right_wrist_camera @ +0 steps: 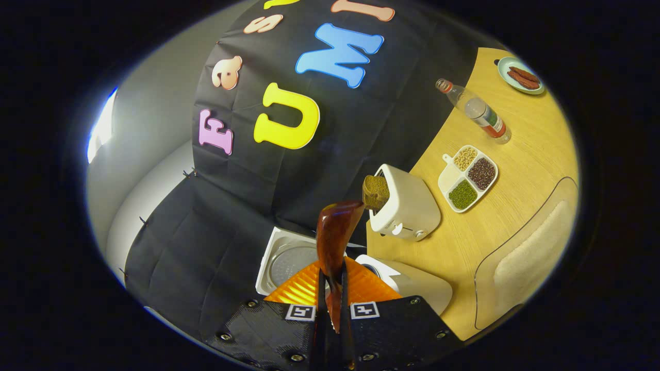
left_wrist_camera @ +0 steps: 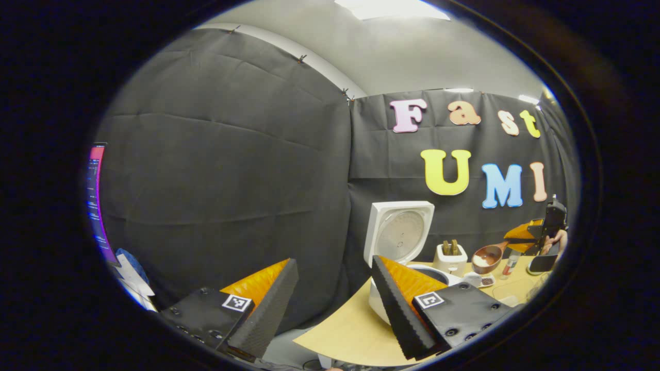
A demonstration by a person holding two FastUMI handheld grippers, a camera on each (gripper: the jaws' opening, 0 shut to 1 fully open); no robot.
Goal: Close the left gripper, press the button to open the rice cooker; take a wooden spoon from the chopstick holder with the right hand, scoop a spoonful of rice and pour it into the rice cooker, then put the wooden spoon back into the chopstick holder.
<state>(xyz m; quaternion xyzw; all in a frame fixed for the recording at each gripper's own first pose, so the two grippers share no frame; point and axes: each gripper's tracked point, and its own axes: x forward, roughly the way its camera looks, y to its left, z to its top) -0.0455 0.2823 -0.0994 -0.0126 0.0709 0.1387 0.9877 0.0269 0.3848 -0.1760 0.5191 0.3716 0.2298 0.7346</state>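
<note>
Left gripper view: the left gripper (left_wrist_camera: 330, 299) hangs wide open, holding nothing, near the table (left_wrist_camera: 350, 330) edge. Beyond it the cooker (left_wrist_camera: 399, 242) stands lid up; far right, the right gripper (left_wrist_camera: 523, 237) carries the spoon (left_wrist_camera: 487, 256), rice in its bowl, above the table.

Right gripper view: the right gripper (right_wrist_camera: 332, 304) is clamped on the spoon (right_wrist_camera: 335, 237) handle, above the open cooker (right_wrist_camera: 289, 263). The holder (right_wrist_camera: 407, 206) sits just beyond, a grain tray (right_wrist_camera: 467, 178) to its right.

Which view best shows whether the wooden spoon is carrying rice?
The left gripper view: the wooden spoon faces the camera, its bowl holding pale rice. The right gripper view shows the spoon edge-on from behind, clamped in the right hand-held gripper, contents hidden.
</note>
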